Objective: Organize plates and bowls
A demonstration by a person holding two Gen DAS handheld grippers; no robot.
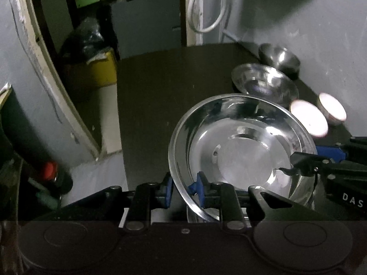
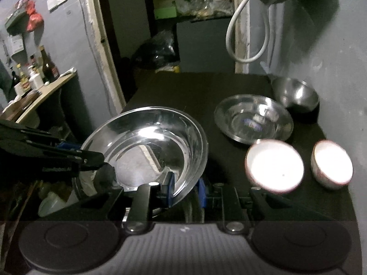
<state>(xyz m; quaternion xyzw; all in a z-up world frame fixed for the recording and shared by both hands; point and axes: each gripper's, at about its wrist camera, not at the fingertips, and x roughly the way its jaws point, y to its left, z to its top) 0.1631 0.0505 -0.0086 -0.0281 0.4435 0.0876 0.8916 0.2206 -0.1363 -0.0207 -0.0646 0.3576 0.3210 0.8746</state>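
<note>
Item: steel plate (image 1: 243,158), opposite rims clamped in my left gripper (image 1: 183,190) and right gripper (image 2: 185,190); dark table (image 1: 160,96) bare to its far edge.

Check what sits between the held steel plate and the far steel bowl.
A smaller steel plate lies between the held plate and the far bowl, seen in both views.

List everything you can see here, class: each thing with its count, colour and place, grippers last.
glass bowl: 1, clear, held up over the near left of the table
steel plate: 1, silver, table right
steel bowl: 1, silver, far right corner
small bowls: 2, white inside, near right
table: 1, dark
white cable: 1, looped on wall
left gripper: shut on bowl rim
right gripper: shut on bowl rim
</note>
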